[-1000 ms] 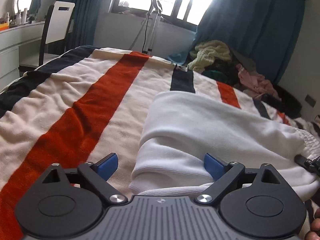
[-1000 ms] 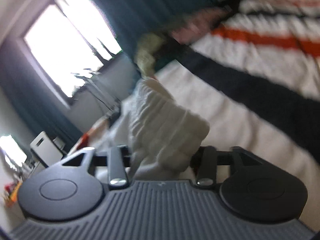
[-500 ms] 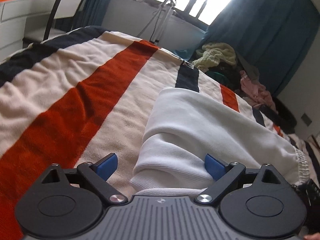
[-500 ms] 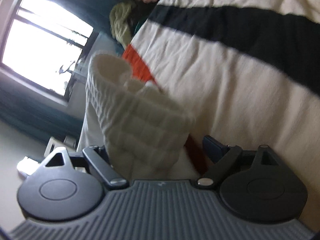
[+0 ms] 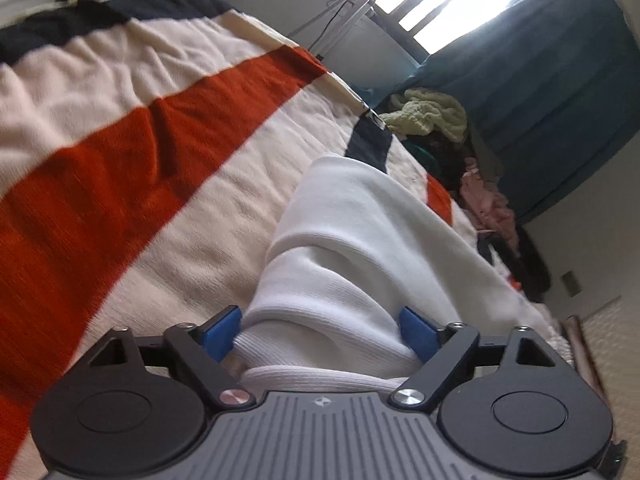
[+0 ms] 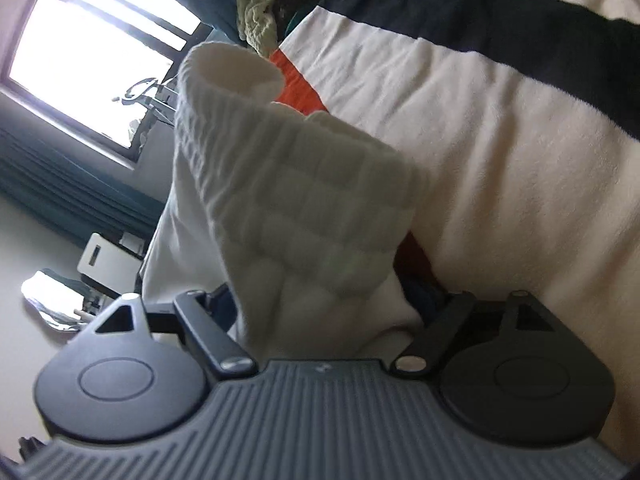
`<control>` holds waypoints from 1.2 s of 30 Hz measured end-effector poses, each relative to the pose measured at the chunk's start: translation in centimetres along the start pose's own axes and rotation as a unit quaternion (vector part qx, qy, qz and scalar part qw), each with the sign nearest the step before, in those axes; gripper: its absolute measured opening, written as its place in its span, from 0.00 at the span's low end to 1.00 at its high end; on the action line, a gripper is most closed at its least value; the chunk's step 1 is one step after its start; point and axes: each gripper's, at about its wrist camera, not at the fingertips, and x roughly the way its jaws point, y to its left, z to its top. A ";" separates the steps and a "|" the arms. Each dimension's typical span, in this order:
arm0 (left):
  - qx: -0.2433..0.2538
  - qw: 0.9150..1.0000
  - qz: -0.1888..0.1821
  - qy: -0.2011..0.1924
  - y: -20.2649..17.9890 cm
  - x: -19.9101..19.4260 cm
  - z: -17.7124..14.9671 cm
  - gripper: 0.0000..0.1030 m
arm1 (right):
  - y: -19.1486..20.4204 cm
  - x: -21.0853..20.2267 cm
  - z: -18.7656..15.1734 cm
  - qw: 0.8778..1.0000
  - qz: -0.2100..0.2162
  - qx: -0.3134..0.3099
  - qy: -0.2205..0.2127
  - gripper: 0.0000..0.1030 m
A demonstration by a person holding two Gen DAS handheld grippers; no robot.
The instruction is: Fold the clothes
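The white garment lies folded in thick layers on the striped blanket, its near edge bunched between the blue fingers of the left gripper. Those fingers are spread, with cloth filling the gap and touching both pads; a firm pinch cannot be confirmed. The right gripper has the ribbed hem of the same garment standing up between its fingers, which are largely hidden by cloth, so I cannot tell their state. A clothes pile sits well beyond the left fingers, near the curtain.
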 end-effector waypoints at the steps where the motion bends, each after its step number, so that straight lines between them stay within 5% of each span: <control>1: -0.004 1.000 -0.004 0.001 0.1 0.1 0.0 0.81 | 0.3 0.0 -0.1 1.000 -0.001 -0.004 0.001 0.83; 8: -0.027 0.999 -0.022 0.002 0.8 0.6 0.2 0.69 | 0.2 -0.7 0.5 1.000 0.008 0.014 0.009 0.62; 13: 0.007 1.000 -0.028 -0.010 -0.2 -0.3 0.0 0.52 | 0.7 -2.2 0.7 0.999 0.023 0.019 -0.013 0.40; 21: 0.026 0.995 -0.087 -0.044 -3.2 -2.5 1.4 0.43 | 3.1 -4.7 3.3 0.995 0.080 0.023 -0.057 0.35; 29: 0.043 0.984 -0.143 -0.095 -12.6 -1.5 3.6 0.43 | 4.4 -9.0 10.2 0.983 0.127 -0.005 -0.134 0.35; 36: 0.075 0.973 -0.201 -0.081 -24.7 6.4 6.0 0.43 | 3.5 -11.8 19.6 0.969 0.127 -0.037 -0.207 0.35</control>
